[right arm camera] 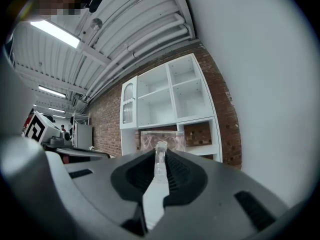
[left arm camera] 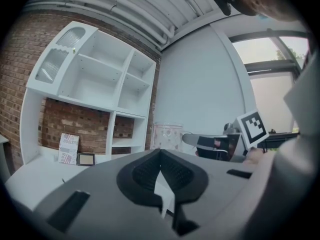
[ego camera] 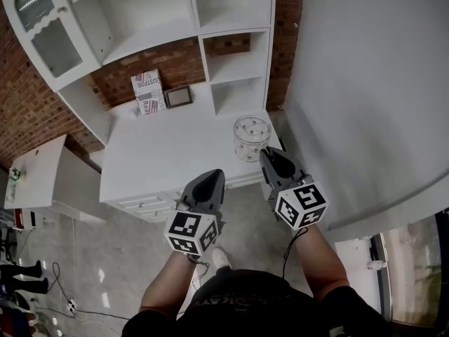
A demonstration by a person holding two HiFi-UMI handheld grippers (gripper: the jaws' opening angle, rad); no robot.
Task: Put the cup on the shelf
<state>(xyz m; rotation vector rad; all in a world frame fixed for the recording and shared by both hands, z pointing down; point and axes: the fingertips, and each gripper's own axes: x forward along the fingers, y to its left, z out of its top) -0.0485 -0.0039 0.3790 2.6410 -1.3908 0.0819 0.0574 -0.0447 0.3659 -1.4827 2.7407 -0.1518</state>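
A clear glass cup [ego camera: 251, 137] with a pale pattern stands on the white counter [ego camera: 168, 156] near its front right corner. My right gripper [ego camera: 268, 154] is at the cup's near side, shut on its clear handle [right arm camera: 160, 156], which shows between the jaws in the right gripper view with the cup [right arm camera: 161, 140] just beyond. My left gripper [ego camera: 210, 179] hovers at the counter's front edge, left of the cup, shut with nothing in it. The left gripper view shows the cup [left arm camera: 167, 136] ahead. The white shelf unit [ego camera: 235, 65] rises behind the counter.
A printed box [ego camera: 149, 92] and a small picture frame [ego camera: 178, 96] stand at the counter's back against the brick wall. A glass-door cabinet [ego camera: 43, 28] is at the upper left. A grey wall [ego camera: 365, 83] closes the right side. A low white table [ego camera: 38, 174] sits left.
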